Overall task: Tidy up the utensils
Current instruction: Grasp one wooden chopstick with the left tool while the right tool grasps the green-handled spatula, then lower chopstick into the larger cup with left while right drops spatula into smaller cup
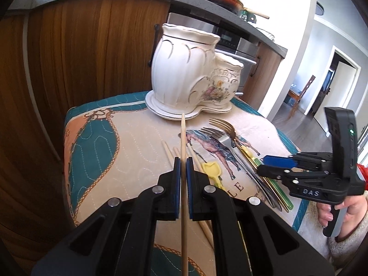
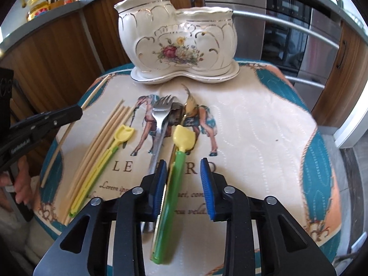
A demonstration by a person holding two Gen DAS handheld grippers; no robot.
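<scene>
The left gripper (image 1: pixel 183 161) is clenched on a single wooden chopstick (image 1: pixel 183 184), its blue pads pressed against the stick from both sides. The stick runs up the centre of the left wrist view, its tip ending just at the saucer rim of the white ceramic utensil holder (image 1: pixel 184 69) in the upper middle of the frame. In the right wrist view the same stick (image 2: pixel 69 128) shows at the left edge, slanting above the cloth, with the gripper's black finger across it.

The right gripper (image 2: pixel 184 174) is released, its jaws spread wide and holding nothing. It hovers over the green-handled scoop with a yellow head (image 2: pixel 177 158) near the bottom centre; whether the left pad touches the handle cannot be told.

On the printed cloth (image 2: pixel 253 126) lie the other chopsticks (image 2: pixel 101 142) at lower left, a yellow scoop (image 2: pixel 108 147) beside them, a silver fork (image 2: pixel 161 115) and a gold-coloured fork (image 2: pixel 191 105) in the middle. The forks' handles are hidden under the right gripper, and the gold one is partly blurred. The holder's openings face away, so its inside is not visible. The person's right hand (image 1: pixel 331 209) is cut off at the right edge.
</scene>
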